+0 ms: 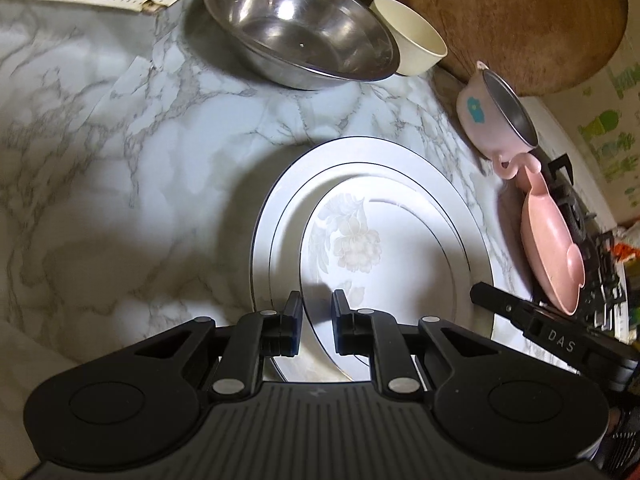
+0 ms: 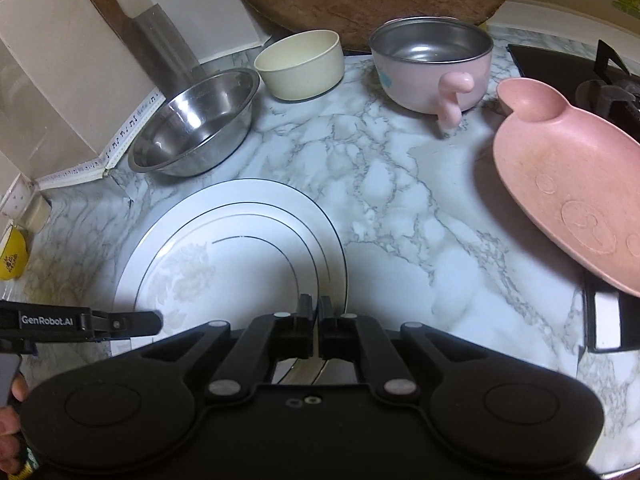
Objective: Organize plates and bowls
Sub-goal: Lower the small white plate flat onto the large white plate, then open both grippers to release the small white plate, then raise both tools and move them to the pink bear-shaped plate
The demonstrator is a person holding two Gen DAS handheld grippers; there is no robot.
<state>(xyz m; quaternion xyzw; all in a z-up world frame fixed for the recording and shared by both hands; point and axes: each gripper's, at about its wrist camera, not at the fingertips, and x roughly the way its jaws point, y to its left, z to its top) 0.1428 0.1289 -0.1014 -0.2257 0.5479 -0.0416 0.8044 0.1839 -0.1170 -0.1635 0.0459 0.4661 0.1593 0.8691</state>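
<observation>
Item one, nearest: my left gripper (image 1: 319, 320). Its jaws stand at a narrow gap, and the left rim of the floral plate (image 1: 360, 240) runs between the pads. I judge it pinched there.

Item two: the floral plate itself, near the front edge of the marble countertop (image 1: 120, 160). It sits inside the large white plate (image 1: 280, 208). I cannot tell whether it rests flat on that plate or hangs just above it.

Item three: my right gripper (image 2: 316, 316). Its jaws are all but closed, with a thin plate rim clamped between the pads on the right side.

Back edge of the countertop:
- steel bowl (image 1: 300, 28), towards the back left corner
- cream bowl (image 1: 420, 40), just beside it
- pink handled bowl (image 1: 480, 112), steel-lined, in front of the round wooden board (image 1: 512, 20)

Right edge: pink dish (image 1: 548, 240), lying partly over the stove (image 2: 560, 64).

Step in hand, as I judge it: seating the floral plate on the large white plate to begin a stack.

Next move calls for both sets of jaws to let go evenly once the plate lies flat. After that the pink dish wants fetching for the stack. The three bowls at the back remain to be nested.
</observation>
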